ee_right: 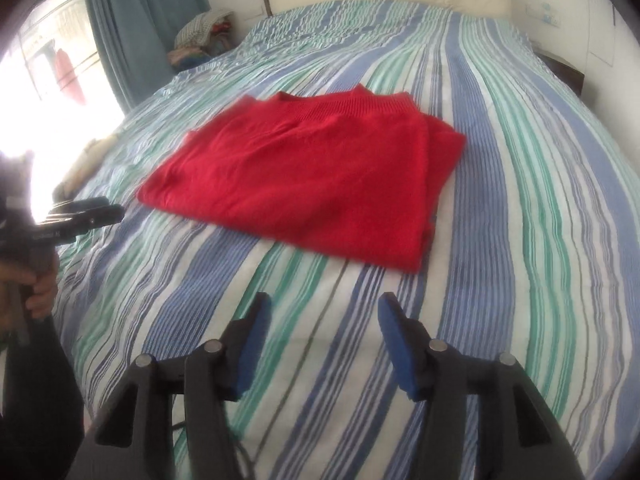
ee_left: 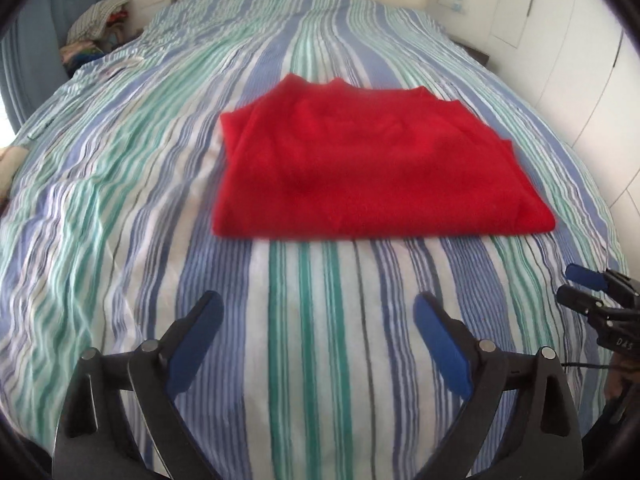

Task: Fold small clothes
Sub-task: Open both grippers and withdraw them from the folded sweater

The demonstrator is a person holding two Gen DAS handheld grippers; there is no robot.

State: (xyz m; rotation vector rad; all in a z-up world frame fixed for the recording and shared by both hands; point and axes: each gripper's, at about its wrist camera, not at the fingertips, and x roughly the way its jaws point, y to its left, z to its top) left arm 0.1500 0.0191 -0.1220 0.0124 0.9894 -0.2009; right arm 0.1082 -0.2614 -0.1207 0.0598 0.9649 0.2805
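From the left wrist, the red knit sweater [ee_left: 372, 168] lies folded into a flat, roughly square packet on the striped bed cover [ee_left: 120, 200], well ahead of the fingertips and a little to the right of their midline. Its ribbed band runs along the far edge; the near edge is a straight fold, blurred. The left gripper [ee_left: 318, 320] stands wide open with nothing between its blue pads [ee_left: 440, 344] — only bare cover lies under and ahead of them. The right gripper [ee_left: 576, 284] shows at the right edge, apart from the sweater. Open cover runs broadly to the left of the fingers.

From the right wrist, the sweater [ee_right: 304, 184] sits ahead and slightly left of the fingers, clear of them, with stacked layers showing along its right side and at the near right corner. The right gripper [ee_right: 324, 320] is part open and holds nothing, its pads [ee_right: 396, 340] over bare cover. The left gripper [ee_right: 100, 212], gripped by a hand [ee_right: 40, 288], sits off to the left — near the sweater's near left corner, not touching. Right of the fingers the cover is free out to the bed's edge.
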